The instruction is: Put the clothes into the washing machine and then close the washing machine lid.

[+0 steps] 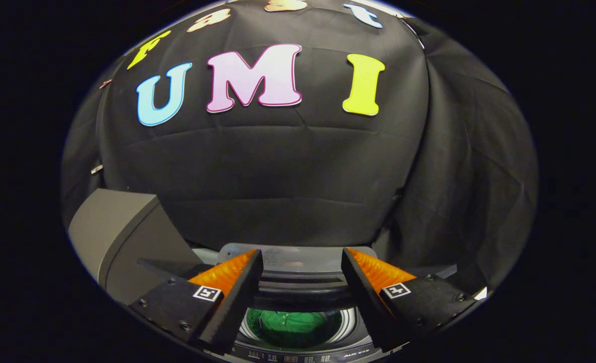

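Note:
My gripper [302, 258] hangs open above the washing machine [298, 353], with nothing between its fingers. Below the fingers the machine's round drum opening shows, and a green garment [294, 326] lies inside it. The machine's lid [298, 259] stands raised at the back, just beyond the fingertips [250, 262]. The dark top panel with its controls runs along the near side of the opening.
A grey box-shaped unit [119, 237] stands to the left of the machine, close to the left finger. The booth's black cloth wall rises right behind the machine and wraps around to the right.

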